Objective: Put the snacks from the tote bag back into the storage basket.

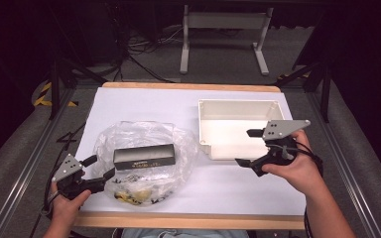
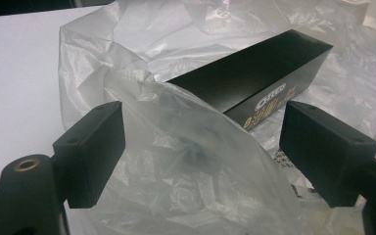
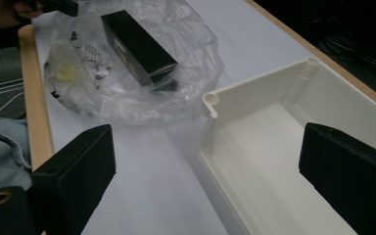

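On white table (image 1: 144,106), left gripper (image 1: 99,167) jaws wide, empty, straddling clear bag (image 1: 144,163) edge — probably to pin it. Black box (image 1: 144,156) lies in bag. Right gripper (image 1: 250,147) gaping, empty, beside white bin (image 1: 238,111) — waiting.

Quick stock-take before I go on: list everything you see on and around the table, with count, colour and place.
Crumpled clear plastic bag: one, transparent, left half of the table, with printed yellow and black patches near its front edge.
Long black cardboard box with gold lettering: one, black, lying on the bag.
Shallow rectangular plastic tray: one, cream-white, right rear of the table, nothing inside.
White table sheet: one, white, covering the wood-edged tabletop.
Metal table frame: one, light grey, on the floor beyond the table.
Left tool: one, black with a grey plate, open, at the bag's left edge.
Right tool: one, black with a grey plate, open, over the tray's front.
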A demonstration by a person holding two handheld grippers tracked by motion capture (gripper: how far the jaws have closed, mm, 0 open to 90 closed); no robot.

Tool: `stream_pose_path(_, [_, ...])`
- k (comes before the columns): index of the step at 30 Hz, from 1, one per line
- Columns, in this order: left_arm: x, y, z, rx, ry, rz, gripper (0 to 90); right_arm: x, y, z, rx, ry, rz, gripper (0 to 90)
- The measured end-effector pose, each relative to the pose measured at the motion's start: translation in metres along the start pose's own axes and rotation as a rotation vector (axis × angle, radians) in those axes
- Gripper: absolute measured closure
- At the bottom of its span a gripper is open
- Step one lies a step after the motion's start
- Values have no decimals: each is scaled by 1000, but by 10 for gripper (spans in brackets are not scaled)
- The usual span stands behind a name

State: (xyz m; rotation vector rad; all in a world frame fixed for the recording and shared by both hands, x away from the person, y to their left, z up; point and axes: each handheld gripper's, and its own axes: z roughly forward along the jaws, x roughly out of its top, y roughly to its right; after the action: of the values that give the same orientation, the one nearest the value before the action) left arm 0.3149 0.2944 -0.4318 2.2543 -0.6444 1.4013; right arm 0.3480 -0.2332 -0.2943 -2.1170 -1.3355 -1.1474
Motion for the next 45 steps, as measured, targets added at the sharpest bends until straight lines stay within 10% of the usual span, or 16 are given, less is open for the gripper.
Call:
stream_pose_path(31, [3,1,1,-23,7,5,181,84,4,74,222,49,-109,61])
stream_pose_path(45, [3,0,1,-22,12,2,181,100,1,110,239,57,-139,55])
